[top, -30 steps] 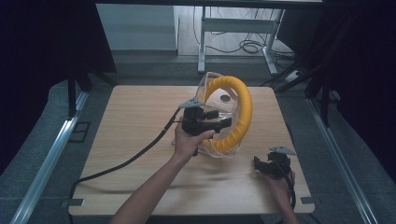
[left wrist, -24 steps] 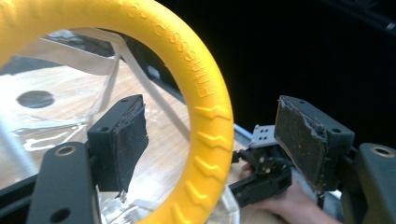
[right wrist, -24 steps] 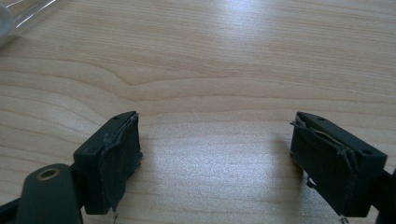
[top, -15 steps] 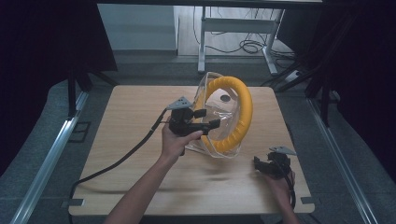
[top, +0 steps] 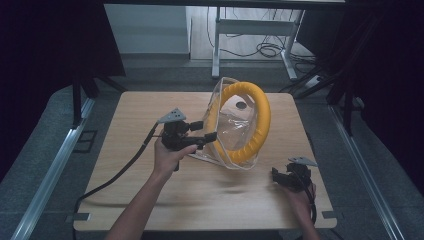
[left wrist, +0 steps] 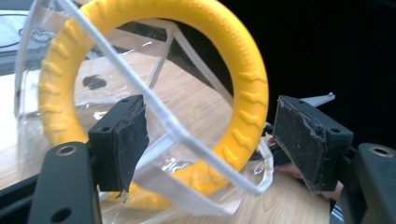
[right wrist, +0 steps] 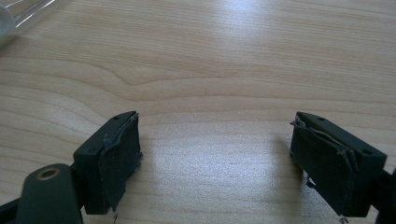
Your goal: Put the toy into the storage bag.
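The left gripper is being held at about 9 o'clock of the bag, just beside it, with its jaws pointing to 3 o'clock. In the left gripper view the jaws are standing wide apart, after opening and then closing a little. The white rim of the bag is passing between them, and it is touching or almost touching the left pad; the right pad is well away from it. So the bag is judged as not being gripped; probably a new hold on the rim is being looked for, so that the mouth can be kept open.

The bag is standing near the middle of the table, toward 12 o'clock, and the yellow ring is being kept upright inside it. The clear film is soft, so it is probably being held up mostly by the ring.

The right gripper is resting at about 5 o'clock of the bag, well apart from it. Its jaws are open over bare wood, with nothing between them; it seems to be waiting.

Behind the table, at 12 o'clock, a desk frame and cables are standing on the floor. Nothing is being blocked by them.
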`<state>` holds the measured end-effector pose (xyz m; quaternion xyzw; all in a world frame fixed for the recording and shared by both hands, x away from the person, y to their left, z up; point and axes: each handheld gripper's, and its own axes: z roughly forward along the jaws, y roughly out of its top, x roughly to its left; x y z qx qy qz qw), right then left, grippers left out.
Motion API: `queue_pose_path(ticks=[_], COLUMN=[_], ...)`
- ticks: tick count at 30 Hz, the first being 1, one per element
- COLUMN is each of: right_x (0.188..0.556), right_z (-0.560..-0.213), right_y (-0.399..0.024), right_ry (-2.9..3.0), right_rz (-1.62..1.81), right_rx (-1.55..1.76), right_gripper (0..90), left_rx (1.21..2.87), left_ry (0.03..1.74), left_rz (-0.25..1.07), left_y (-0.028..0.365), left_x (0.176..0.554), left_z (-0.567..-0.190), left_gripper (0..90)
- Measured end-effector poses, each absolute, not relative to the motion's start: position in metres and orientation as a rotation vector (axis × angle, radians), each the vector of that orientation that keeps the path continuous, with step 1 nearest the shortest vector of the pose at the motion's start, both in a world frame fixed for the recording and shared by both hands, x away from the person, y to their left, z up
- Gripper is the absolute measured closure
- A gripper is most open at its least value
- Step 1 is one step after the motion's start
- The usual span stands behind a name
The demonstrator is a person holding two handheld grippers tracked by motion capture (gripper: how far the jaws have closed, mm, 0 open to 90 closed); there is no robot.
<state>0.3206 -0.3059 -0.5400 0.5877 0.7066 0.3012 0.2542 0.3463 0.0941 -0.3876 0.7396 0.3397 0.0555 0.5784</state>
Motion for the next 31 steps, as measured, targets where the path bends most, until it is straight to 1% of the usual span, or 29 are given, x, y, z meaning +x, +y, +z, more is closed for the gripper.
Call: queue_pose_path(ticks=[5,19,22,31], right_x=[0.321,0.321,0.321,0.321], right_z=[-0.54,-0.54,-0.54,-0.54], right_y=[-0.306,-0.306,-0.306,-0.306], right_ry=[1.92,1.918,1.918,1.917], right_rz=[0.817,0.819,0.818,0.814], right_rx=[1.594,1.599,1.598,1.598], right_gripper=[16.1,16.2,16.2,16.3], left_rx=[1.773,1.826,1.828,1.819], left_ry=[0.815,0.875,0.898,0.914], left_rz=[0.151,0.158,0.168,0.178], left_y=[0.103,0.122,0.132,0.141], left_x=[0.343,0.332,0.328,0.326], left_z=[-0.398,-0.425,-0.433,-0.435], left_gripper=[26.7,26.9,27.0,27.3])
